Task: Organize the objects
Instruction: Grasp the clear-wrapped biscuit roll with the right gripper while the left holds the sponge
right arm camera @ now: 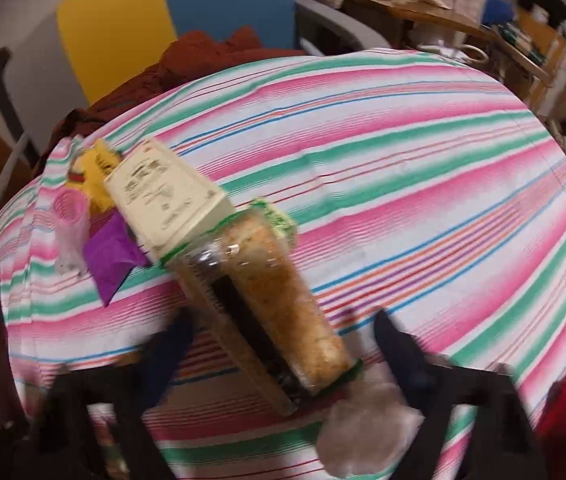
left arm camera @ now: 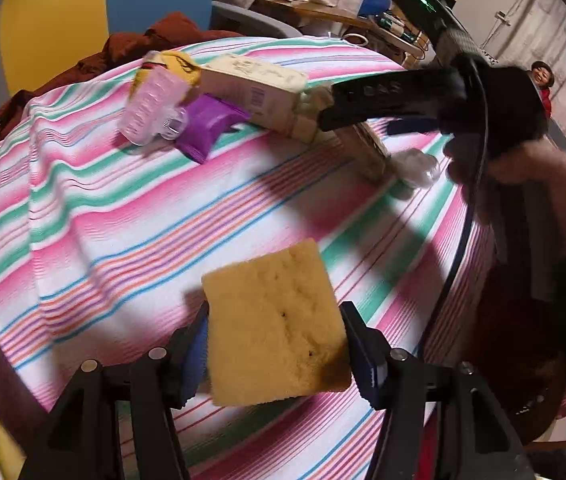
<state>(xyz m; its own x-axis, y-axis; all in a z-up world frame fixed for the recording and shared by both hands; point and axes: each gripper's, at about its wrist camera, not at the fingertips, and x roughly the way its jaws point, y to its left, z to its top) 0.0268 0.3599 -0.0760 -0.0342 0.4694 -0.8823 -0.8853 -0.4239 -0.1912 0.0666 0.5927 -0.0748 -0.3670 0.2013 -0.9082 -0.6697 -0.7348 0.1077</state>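
Between the left gripper [left arm camera: 275,320] fingers: yellow sponge [left arm camera: 273,324], clamped on both sides, lifted clear of the striped cloth [left arm camera: 95,216], tilted slightly. Blue pads on the fingers [left arm camera: 357,344] pressed against sponge edges.

At the near edge of the table, right wrist view: right gripper [right arm camera: 283,340] jaws spread wide, straddling the near end of a long clear-wrapped snack pack [right arm camera: 267,304]; no contact with the pack visible, frame blurred. Clear plastic bag [right arm camera: 371,436] lying just beside the pack's near end, under the right finger. Pack lying flat on the cloth, far end with green trim touching a cream carton [right arm camera: 167,200].

Toward the far left corner of the table: carton lying on its side, purple packet [left arm camera: 209,126] touching its near side, pink hair clip [left arm camera: 151,106] just beside the packet, yellow object [left arm camera: 175,64] behind the clip, partly hidden. All resting on the cloth.

Left wrist view, right side: right gripper body seen from the side, held in a hand [left arm camera: 523,164], black cable hanging down from it.

Beyond the far edge: dark red fabric [left arm camera: 131,48], yellow and blue panels, cluttered wooden shelf.
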